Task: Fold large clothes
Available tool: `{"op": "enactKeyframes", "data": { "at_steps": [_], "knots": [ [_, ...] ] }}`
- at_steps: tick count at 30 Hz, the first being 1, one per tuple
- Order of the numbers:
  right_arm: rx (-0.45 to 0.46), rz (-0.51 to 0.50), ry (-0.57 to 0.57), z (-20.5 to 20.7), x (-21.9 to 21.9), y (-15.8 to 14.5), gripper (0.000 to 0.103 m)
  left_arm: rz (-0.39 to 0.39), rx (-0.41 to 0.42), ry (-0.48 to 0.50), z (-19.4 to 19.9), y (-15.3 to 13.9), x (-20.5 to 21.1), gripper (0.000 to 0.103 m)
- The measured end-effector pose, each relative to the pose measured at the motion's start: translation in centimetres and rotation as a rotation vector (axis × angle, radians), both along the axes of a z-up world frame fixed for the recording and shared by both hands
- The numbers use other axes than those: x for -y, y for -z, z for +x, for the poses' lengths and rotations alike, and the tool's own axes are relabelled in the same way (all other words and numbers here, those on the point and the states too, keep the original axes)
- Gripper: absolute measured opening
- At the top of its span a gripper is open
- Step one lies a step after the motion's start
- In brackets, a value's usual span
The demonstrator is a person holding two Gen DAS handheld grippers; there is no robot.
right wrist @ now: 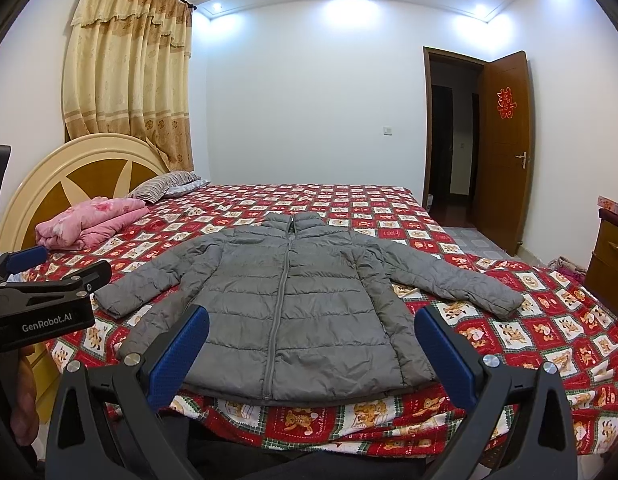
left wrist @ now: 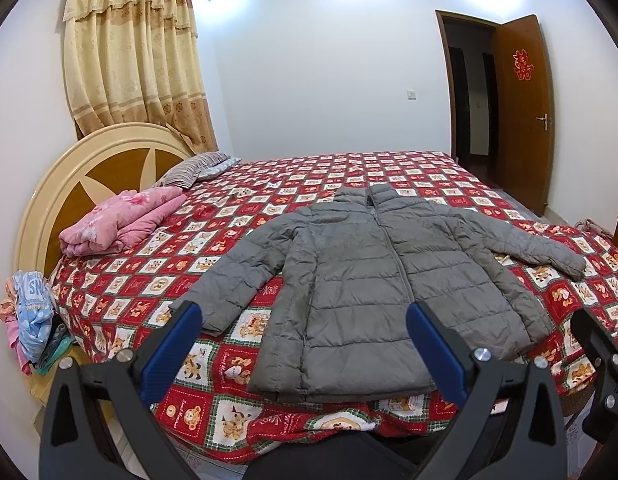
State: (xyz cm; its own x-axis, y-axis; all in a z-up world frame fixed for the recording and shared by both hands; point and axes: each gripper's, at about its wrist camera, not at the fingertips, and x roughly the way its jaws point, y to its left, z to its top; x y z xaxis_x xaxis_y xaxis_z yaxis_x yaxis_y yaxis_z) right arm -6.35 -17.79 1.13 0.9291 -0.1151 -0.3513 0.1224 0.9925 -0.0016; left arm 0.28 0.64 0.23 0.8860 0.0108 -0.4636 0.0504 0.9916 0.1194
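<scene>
A grey quilted puffer jacket (left wrist: 369,280) lies flat and zipped on the bed, collar away from me, both sleeves spread out. It also shows in the right wrist view (right wrist: 293,304). My left gripper (left wrist: 305,316) is open and empty, held above the jacket's hem at the near bed edge. My right gripper (right wrist: 313,316) is open and empty, also above the hem. The left gripper shows at the left edge of the right wrist view (right wrist: 49,272).
The bed has a red patterned cover (right wrist: 509,340) and a rounded headboard (left wrist: 69,184) on the left. A folded pink quilt (left wrist: 121,220) and a striped pillow (left wrist: 193,168) lie near the headboard. Clothes hang by the bed's left side (left wrist: 33,320). A wooden cabinet (right wrist: 609,256) and an open door (right wrist: 505,152) are on the right.
</scene>
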Motion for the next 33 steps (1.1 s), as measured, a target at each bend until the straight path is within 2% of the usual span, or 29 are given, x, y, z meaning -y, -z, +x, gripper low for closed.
{"op": "enactKeyframes", "data": {
  "at_steps": [33],
  "knots": [
    [-0.005,0.002,-0.018,-0.10,-0.43,0.14,0.102,0.003,0.003,0.000,-0.04,-0.08,-0.13,0.103]
  ]
}}
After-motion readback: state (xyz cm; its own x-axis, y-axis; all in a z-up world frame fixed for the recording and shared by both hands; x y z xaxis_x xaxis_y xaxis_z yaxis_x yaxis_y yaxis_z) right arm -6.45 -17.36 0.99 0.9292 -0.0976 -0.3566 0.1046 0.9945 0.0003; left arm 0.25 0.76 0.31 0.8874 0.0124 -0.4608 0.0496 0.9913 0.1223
